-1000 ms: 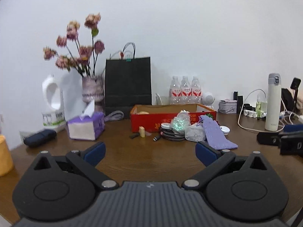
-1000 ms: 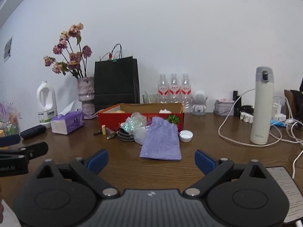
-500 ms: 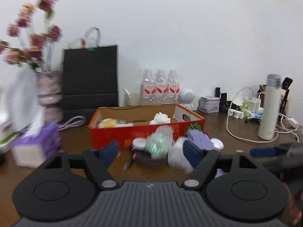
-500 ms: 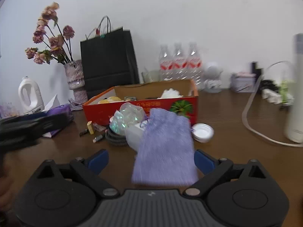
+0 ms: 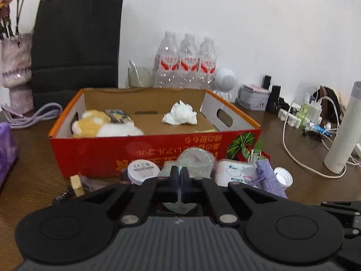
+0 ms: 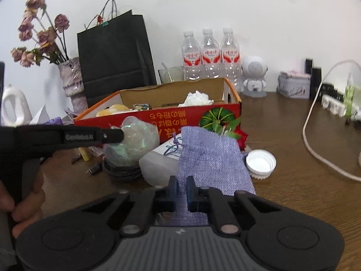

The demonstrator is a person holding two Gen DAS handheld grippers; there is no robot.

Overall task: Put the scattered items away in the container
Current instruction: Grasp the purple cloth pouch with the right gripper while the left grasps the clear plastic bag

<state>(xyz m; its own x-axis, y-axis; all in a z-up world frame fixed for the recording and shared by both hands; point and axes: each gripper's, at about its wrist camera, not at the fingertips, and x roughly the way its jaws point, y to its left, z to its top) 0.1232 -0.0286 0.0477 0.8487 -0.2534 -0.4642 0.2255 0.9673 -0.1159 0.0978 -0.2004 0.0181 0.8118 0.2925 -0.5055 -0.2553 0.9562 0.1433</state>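
An open red cardboard box [image 5: 94, 158] [image 6: 158, 115] holds a yellow plush, a crumpled white tissue and a small packet. In front of it lie a shimmering crumpled plastic bag [image 5: 196, 160] [image 6: 135, 140], a white packet [image 5: 234, 174], a round white tin [image 5: 143, 169], a purple cloth pouch [image 6: 209, 153] [image 5: 268, 176] and a white cap [image 6: 260, 161]. My left gripper [image 5: 179, 175] [image 6: 119, 135] is closing, its jaws pinching the plastic bag's film. My right gripper [image 6: 181, 187] is closing too, its jaws nipping the pouch's near edge.
Behind the box stand a black paper bag [image 5: 76, 45], three water bottles [image 5: 187, 63] and a vase of dried flowers [image 6: 72, 83]. A white flask [image 5: 340, 133] and white cables [image 6: 315, 135] are at the right. A small yellow block [image 5: 76, 183] lies at front left.
Both grippers moved forward to the pile in front of the box. Both went from wide open to shut, the left on the plastic bag, the right on the purple pouch.
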